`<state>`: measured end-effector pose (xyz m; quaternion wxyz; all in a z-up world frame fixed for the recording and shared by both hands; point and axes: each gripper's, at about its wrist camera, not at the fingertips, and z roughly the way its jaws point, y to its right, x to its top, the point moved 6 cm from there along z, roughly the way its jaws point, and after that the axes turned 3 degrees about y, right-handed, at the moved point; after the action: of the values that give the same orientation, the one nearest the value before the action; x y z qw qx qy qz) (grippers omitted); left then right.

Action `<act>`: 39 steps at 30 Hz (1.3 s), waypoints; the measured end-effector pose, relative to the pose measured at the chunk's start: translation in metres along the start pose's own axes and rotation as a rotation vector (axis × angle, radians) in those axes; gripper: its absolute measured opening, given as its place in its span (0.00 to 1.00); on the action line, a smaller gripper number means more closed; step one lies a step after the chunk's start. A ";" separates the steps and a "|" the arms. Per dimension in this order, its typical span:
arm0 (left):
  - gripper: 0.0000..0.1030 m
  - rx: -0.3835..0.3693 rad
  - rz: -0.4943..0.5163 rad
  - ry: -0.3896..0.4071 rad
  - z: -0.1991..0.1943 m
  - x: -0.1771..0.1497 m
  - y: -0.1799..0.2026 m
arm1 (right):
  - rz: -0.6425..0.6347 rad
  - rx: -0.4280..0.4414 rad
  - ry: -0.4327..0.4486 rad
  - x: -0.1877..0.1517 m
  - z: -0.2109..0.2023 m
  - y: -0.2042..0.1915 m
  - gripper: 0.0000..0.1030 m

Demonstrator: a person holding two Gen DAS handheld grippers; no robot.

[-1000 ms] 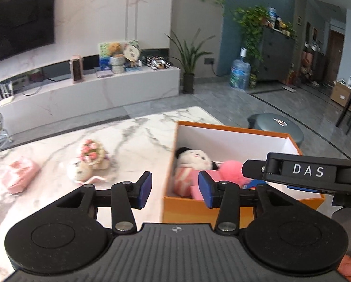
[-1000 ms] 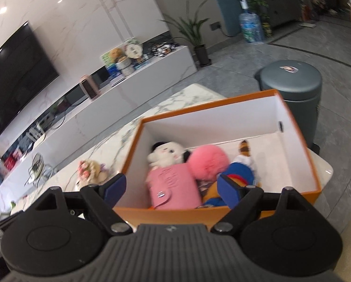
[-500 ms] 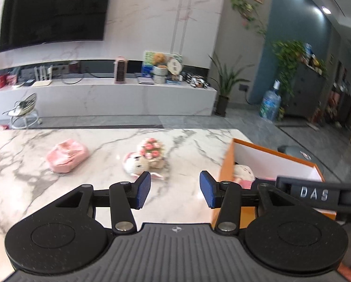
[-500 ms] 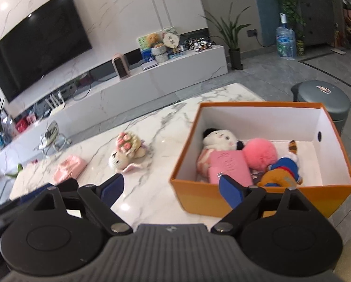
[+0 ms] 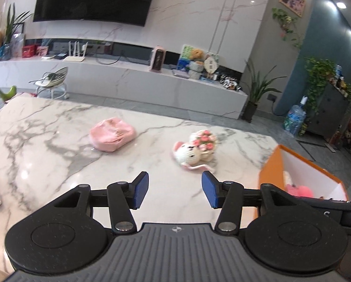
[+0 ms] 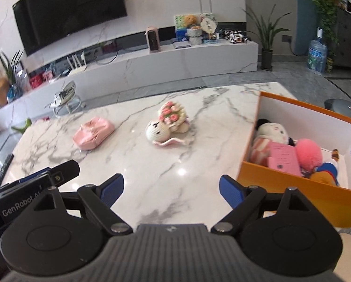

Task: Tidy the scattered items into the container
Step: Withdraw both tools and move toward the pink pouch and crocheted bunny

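Orange box (image 6: pixel 292 185) sits at the right end of the marble table (image 6: pixel 175 176), open at the top. Contents visible from the right wrist view: a white plush doll (image 6: pixel 270 129), a pink card wallet (image 6: pixel 283 158), a pink pom-pom (image 6: pixel 308 155) and a blue-and-orange plush figure (image 6: pixel 326 172). These four lie where the task wants them.

Still out on the table: a crocheted doll with a flower bouquet (image 6: pixel 167 127), lying on its side near the table's middle, and a pink pouch (image 6: pixel 93 132) further left, well apart from the box. Judgement: task partly done, two items left, as far as these views reach; the table's near-left edge is only partly in view.

Left claw (image 5: pixel 175 192): jaws wide apart, blue pads bare, nothing held. It hovers above the table; the crocheted doll (image 5: pixel 195 151) lies ahead and slightly right of the gap, not between the pads. Pink pouch (image 5: pixel 113 134) lies ahead and to the left, further off. Box corner (image 5: pixel 299 176) lies at the right edge.

Right claw (image 6: pixel 171 190): jaws wide apart, empty. Crocheted doll lies straight ahead of the gap, apart from the pads; box just to the right of the right pad.
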<state>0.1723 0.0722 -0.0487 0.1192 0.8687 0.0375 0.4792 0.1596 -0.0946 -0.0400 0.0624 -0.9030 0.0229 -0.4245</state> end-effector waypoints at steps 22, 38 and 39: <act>0.62 0.130 -0.010 -0.126 0.080 -0.016 -0.059 | -0.068 -0.081 -0.071 0.008 0.112 -0.008 0.88; 0.73 0.206 0.078 -0.094 0.148 -0.004 -0.073 | -0.080 -0.108 -0.060 0.021 0.198 0.002 0.91; 0.75 0.221 0.082 -0.081 0.150 -0.001 -0.076 | -0.080 -0.105 -0.055 0.023 0.202 0.001 0.91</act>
<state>0.3013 0.1200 -0.1452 0.0044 0.8960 0.0497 0.4412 0.3295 -0.0792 -0.1504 -0.0014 -0.9166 0.0072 -0.3998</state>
